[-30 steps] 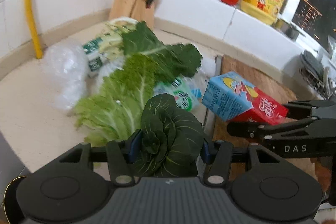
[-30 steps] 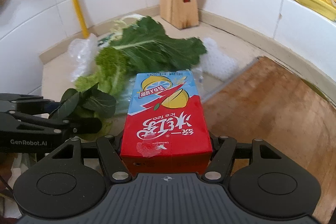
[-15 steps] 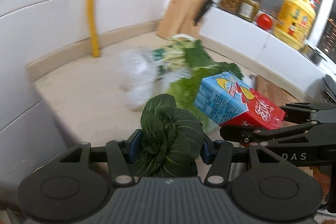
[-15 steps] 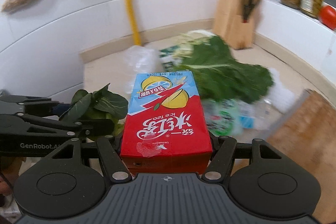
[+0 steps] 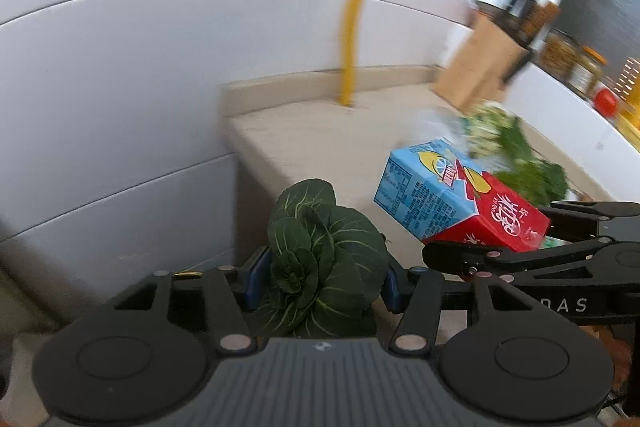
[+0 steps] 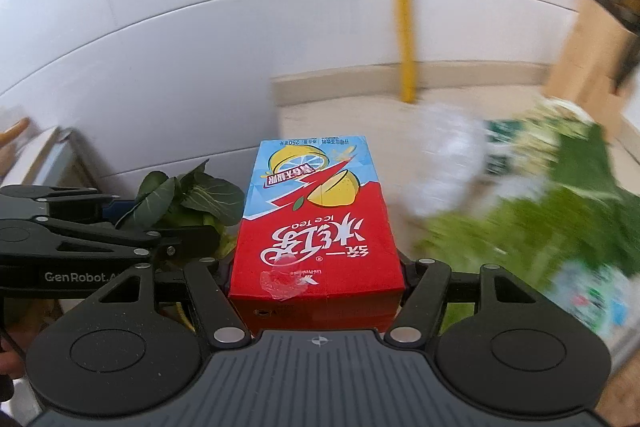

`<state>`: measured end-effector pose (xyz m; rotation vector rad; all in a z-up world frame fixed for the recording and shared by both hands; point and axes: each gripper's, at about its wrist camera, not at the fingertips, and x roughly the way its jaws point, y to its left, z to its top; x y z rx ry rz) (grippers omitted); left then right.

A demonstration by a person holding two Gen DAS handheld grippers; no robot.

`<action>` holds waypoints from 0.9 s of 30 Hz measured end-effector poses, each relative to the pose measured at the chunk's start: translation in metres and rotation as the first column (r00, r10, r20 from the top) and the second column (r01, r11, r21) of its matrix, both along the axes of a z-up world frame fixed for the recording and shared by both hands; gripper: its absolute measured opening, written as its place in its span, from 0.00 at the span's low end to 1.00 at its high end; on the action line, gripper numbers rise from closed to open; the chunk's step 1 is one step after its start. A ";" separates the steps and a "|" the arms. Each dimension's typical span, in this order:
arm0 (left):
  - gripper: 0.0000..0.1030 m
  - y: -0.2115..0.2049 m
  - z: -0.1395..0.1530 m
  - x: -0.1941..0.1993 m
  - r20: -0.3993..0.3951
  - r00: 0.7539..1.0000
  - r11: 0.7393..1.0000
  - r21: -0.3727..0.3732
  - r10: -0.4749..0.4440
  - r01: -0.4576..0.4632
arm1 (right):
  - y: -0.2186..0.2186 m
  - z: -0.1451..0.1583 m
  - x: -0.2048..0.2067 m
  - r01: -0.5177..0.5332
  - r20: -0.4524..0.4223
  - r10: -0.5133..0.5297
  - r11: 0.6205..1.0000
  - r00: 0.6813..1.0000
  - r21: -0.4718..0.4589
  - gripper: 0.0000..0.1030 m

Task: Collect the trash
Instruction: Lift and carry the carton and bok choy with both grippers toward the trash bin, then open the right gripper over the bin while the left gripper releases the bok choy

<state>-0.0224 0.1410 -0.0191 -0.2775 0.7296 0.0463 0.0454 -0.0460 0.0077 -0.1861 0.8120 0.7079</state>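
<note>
My left gripper (image 5: 322, 283) is shut on a dark green leafy vegetable (image 5: 324, 259), which fills the gap between its blue pads. My right gripper (image 6: 316, 279) is shut on a red and blue ice tea carton (image 6: 316, 227). In the left wrist view the carton (image 5: 460, 203) hangs to the right, with the right gripper's black fingers (image 5: 500, 255) below it. In the right wrist view the left gripper (image 6: 192, 227) and its vegetable (image 6: 188, 199) sit just left of the carton. Both grippers are near the left end of the beige counter (image 5: 320, 143).
More trash lies on the counter to the right: leafy greens (image 6: 560, 227), a clear plastic bag (image 6: 448, 163) and printed wrappers (image 6: 592, 295). A yellow pipe (image 5: 356, 27) runs up the tiled wall. A wooden knife block (image 5: 480, 67) stands behind, jars (image 5: 576, 63) beyond it.
Both grippers have swung left together, still holding the vegetable and the carton. The cutting board has left view; the counter's left end and white wall now fill both views.
</note>
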 end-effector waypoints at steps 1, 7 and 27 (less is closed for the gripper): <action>0.48 0.007 -0.001 -0.004 -0.005 1.000 1.000 0.002 0.025 -0.025 | 0.008 -0.001 0.000 -0.018 -0.002 0.018 1.000 1.000 0.001 0.69; 0.48 0.042 -0.014 -0.021 -0.042 0.990 0.991 0.013 0.134 -0.134 | 0.053 -0.014 -0.002 -0.109 -0.037 0.110 0.994 0.993 0.004 0.69; 0.47 0.101 -0.113 0.002 -0.235 0.903 0.930 0.021 0.361 -0.366 | 0.140 -0.109 0.022 -0.155 -0.227 0.131 0.984 0.965 -0.092 0.69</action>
